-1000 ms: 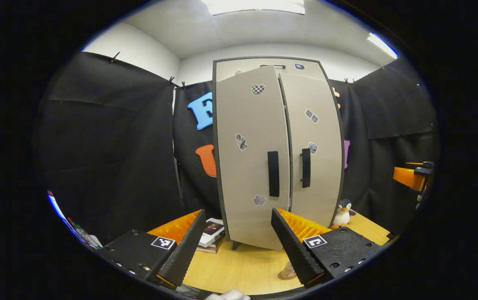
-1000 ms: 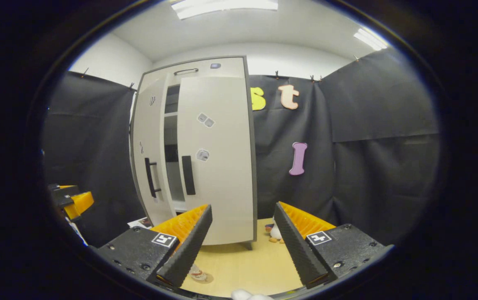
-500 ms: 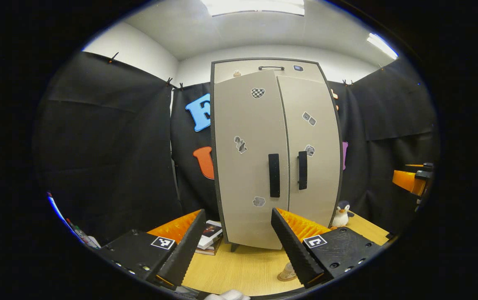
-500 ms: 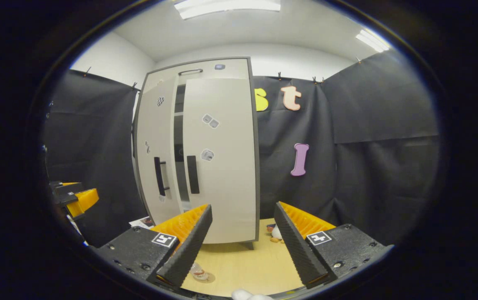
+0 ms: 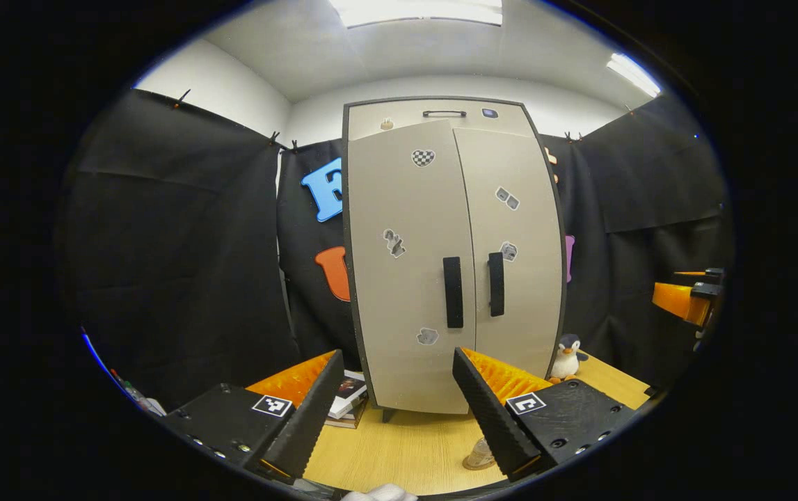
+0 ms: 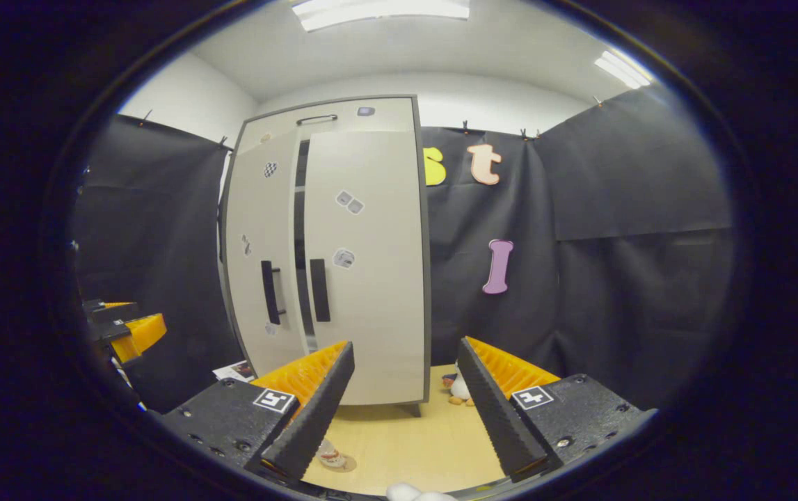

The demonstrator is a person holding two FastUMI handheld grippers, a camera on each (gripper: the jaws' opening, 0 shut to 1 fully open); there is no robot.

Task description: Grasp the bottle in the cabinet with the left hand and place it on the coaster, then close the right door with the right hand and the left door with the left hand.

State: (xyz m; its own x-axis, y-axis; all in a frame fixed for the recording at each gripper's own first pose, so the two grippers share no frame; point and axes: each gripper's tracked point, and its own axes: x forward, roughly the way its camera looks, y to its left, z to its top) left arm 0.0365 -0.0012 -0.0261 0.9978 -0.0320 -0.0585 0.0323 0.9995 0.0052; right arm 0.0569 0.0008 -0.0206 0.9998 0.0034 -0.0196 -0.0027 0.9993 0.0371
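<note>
Swinging shut since the earlier frame, the left beige cabinet door (image 5: pixel 405 264) is now nearly flush with the right beige door (image 5: pixel 513 243); we are still seeing a dark slit between them (image 6: pixel 298 243). Both our left gripper (image 5: pixel 399 410) and right gripper (image 6: pixel 402 403) are hanging spread, holding nothing. Towards 6 o'clock, the clear bottle (image 5: pixel 480 454) is sitting on its round tan coaster (image 6: pixel 343 463). If we leave now, that 1 slit risks staying.

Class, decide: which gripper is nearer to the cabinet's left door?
Left. The left gripper faces the left door straight on, open and off it. The right gripper is out to the right, before the right door.
</note>
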